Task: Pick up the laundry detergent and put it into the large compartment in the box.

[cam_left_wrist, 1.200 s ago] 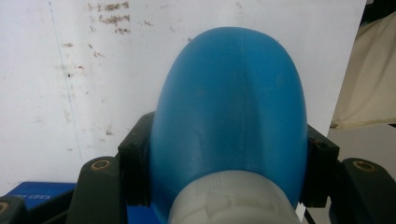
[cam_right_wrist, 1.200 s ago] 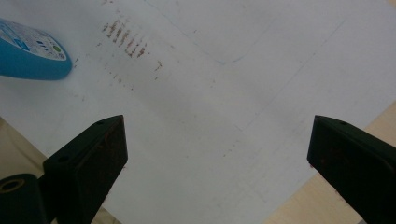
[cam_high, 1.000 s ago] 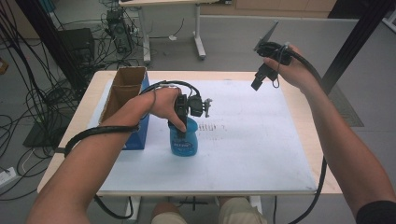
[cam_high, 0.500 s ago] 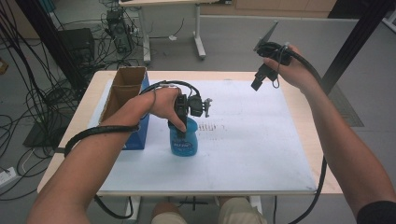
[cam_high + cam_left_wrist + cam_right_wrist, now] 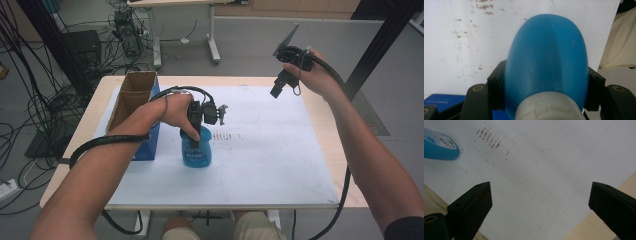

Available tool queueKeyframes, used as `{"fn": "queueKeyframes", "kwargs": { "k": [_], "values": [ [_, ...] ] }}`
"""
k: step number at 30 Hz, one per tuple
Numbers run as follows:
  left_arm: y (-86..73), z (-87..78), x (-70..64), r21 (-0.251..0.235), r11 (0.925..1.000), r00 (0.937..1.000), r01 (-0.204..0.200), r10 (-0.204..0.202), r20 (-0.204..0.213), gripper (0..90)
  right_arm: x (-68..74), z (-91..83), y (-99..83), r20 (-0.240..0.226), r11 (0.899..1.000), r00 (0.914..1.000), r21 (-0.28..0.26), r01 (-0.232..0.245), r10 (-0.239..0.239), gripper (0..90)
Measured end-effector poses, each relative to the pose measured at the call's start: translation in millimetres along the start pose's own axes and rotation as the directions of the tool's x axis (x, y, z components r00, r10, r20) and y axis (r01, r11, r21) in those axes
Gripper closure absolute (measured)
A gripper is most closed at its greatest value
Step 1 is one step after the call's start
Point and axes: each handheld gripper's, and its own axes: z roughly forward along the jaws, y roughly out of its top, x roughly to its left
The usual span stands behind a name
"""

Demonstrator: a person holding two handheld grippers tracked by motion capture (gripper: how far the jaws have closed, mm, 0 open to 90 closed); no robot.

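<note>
A blue plastic bottle stands upright on the white sheet, left of centre. My left gripper comes down on its top and is shut on it. In the left gripper view the blue bottle bulges between the two black jaws, which press against its sides just above its white cap. My right gripper hangs in the air over the table's far right part, open with nothing in it. The right gripper view has its jaws wide apart over the sheet, with the bottle's base at upper left.
An open cardboard box stands at the table's left edge, with a blue box against it, close to the bottle. Brown smudges mark the sheet near its middle. Cables and a desk frame lie on the floor beyond the table.
</note>
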Motion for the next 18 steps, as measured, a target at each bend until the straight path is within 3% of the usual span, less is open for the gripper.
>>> {"fn": "queueKeyframes", "kwargs": {
  "k": [9, 14, 18],
  "values": [
    [2.3, -19.0, -3.5, -0.002, 0.9994, 0.9993, 0.036, -0.036, -0.013, 37.3, 2.2, 3.2, 0.9, 0.006, 1.000, 1.0000, 0.010, 0.008, -0.008, 5.0],
    [-1.6, -46.6, -2.5, -0.027, 0.9947, 0.9950, 0.099, -0.100, -0.012, 37.3, 2.9, 6.1, 1.4, 0.004, 1.000, 0.9999, 0.016, 0.010, -0.010, 5.0],
    [-6.0, -73.7, -2.7, -0.037, 0.9837, 0.9839, 0.176, -0.177, -0.022, 37.3, 3.8, 8.6, 2.5, 0.000, 1.000, 0.9999, 0.027, 0.015, -0.015, 5.0]
  ]
}}
